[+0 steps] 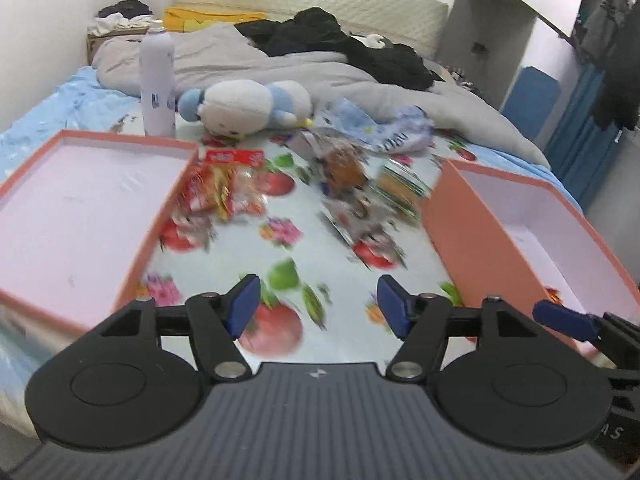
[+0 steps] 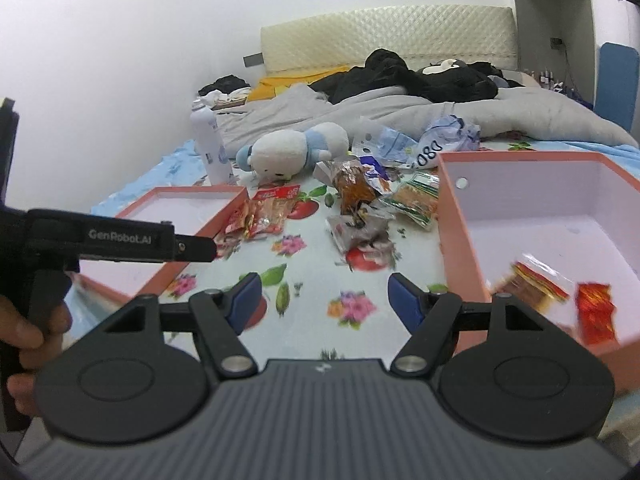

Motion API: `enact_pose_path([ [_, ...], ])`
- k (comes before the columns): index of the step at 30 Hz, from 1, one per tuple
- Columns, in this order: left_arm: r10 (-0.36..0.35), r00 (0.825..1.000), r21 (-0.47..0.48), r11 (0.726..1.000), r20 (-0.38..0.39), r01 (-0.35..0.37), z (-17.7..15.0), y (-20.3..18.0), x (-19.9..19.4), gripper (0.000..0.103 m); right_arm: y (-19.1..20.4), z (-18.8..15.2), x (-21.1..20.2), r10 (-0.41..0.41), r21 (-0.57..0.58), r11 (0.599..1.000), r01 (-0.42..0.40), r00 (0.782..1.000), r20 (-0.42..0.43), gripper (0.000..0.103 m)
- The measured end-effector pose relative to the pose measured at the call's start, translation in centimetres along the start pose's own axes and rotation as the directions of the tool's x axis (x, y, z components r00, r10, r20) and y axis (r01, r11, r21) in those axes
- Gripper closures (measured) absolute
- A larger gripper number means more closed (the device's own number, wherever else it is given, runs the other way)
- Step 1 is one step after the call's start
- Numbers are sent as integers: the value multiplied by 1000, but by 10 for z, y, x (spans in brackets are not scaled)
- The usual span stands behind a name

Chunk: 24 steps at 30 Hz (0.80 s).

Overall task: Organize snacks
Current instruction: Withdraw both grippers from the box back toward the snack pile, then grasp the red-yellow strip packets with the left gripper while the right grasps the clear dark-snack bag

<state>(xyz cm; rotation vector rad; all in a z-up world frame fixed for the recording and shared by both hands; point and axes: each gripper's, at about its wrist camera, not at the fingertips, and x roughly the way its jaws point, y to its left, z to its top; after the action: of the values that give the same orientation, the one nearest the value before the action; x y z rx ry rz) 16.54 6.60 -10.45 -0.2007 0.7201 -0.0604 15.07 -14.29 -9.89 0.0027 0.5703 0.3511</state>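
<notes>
Snack packets lie in a loose heap on the fruit-print sheet: a red bag (image 1: pixel 224 188) (image 2: pixel 272 208), a brown one (image 1: pixel 344 168) (image 2: pixel 356 192), a green-orange one (image 1: pixel 400 188) (image 2: pixel 416 200) and a silvery one (image 2: pixel 360 236). A shallow orange tray (image 1: pixel 60 216) (image 2: pixel 188 204) sits left of the heap. To the heap's right, a deep orange box (image 1: pixel 472 240) (image 2: pixel 452 232) holds two red packets (image 2: pixel 536 284). My left gripper (image 1: pixel 320 304) is open and holds nothing, short of the heap. My right gripper (image 2: pixel 326 300) is open too, beside the box's near wall. Its blue pad (image 1: pixel 564 318) shows over the box.
A white-and-blue plush toy (image 1: pixel 248 108) (image 2: pixel 288 152), a white bottle (image 1: pixel 157 80) (image 2: pixel 210 148) and crumpled blue-white plastic bags (image 1: pixel 400 132) (image 2: pixel 440 136) lie behind the snacks. Grey duvet (image 1: pixel 280 64) and black clothes (image 1: pixel 360 48) cover the far bed. A hand (image 2: pixel 24 328) holds the left gripper.
</notes>
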Motion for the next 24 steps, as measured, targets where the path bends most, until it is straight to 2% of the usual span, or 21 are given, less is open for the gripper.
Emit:
enact_pose_path([
  [8, 67, 997, 11, 998, -50, -66, 36, 35, 75, 33, -4, 10, 71, -20, 42, 999, 23, 998, -57, 31],
  [18, 193, 979, 135, 974, -71, -183, 62, 56, 174, 34, -24, 13, 169, -79, 106, 990, 94, 987, -141, 28],
  [24, 236, 970, 194, 955, -50, -223, 74, 66, 217, 39, -34, 16, 211, -94, 147, 982, 115, 985, -144, 28],
])
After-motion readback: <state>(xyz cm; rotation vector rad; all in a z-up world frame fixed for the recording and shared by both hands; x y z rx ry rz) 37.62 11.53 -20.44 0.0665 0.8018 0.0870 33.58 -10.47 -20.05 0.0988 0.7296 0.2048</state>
